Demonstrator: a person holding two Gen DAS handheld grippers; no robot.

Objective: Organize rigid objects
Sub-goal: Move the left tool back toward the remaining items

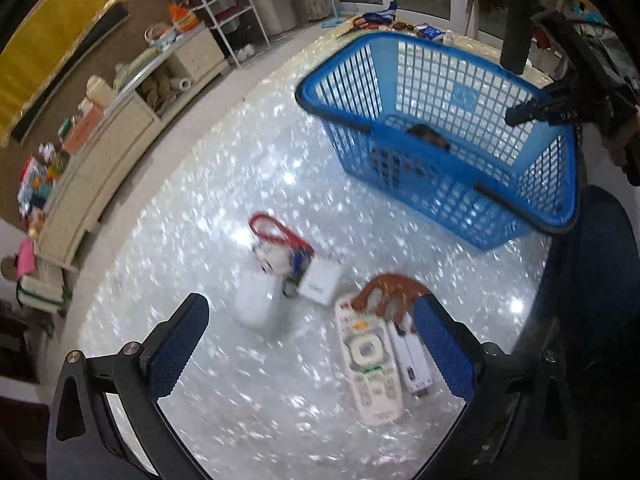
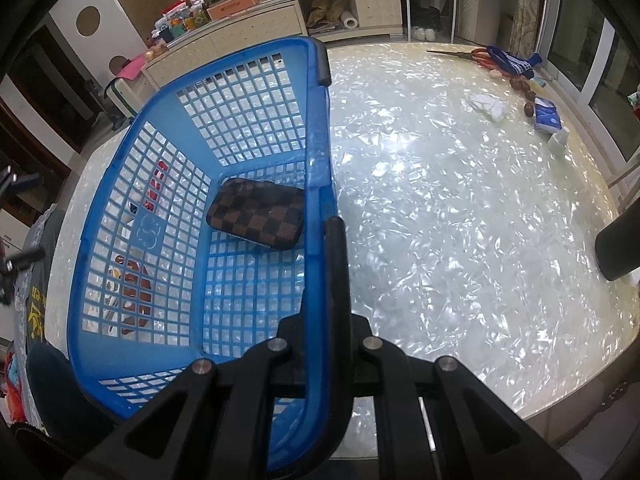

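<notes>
Blue plastic basket (image 2: 256, 128), one only, lattice walls and floor, black bar handles; right gripper (image 2: 326, 240) is clamped shut on its rim, lower centre of the right wrist frame. Inside the basket: one flat rectangular case (image 2: 256, 212) with rounded corners, brown-and-black checkered weave, lying on the mesh floor. Left gripper (image 1: 308, 344) has its two fingers (image 1: 176, 344) spread wide, nothing between them, blue textured pads, hovering over the table (image 1: 224, 208) at the bottom of the left wrist frame. Table top is glossy, pearly white, flaked pattern. Loose items near the centre of the left frame, blurred: one white remote (image 1: 370, 360) with a round button ring, long and rounded; one slim white rectangular block (image 1: 414, 360) just beside it on the right, partly behind the right finger; one white square box (image 1: 322, 286); one smooth white rounded piece (image 1: 256, 300); one small item with a red loop cord (image 1: 276, 236); one reddish-brown curved thing (image 1: 394, 286) touching the remote's top end, can't tell what it is. The basket sits in the upper right of that frame, well apart from the loose pile.
</notes>
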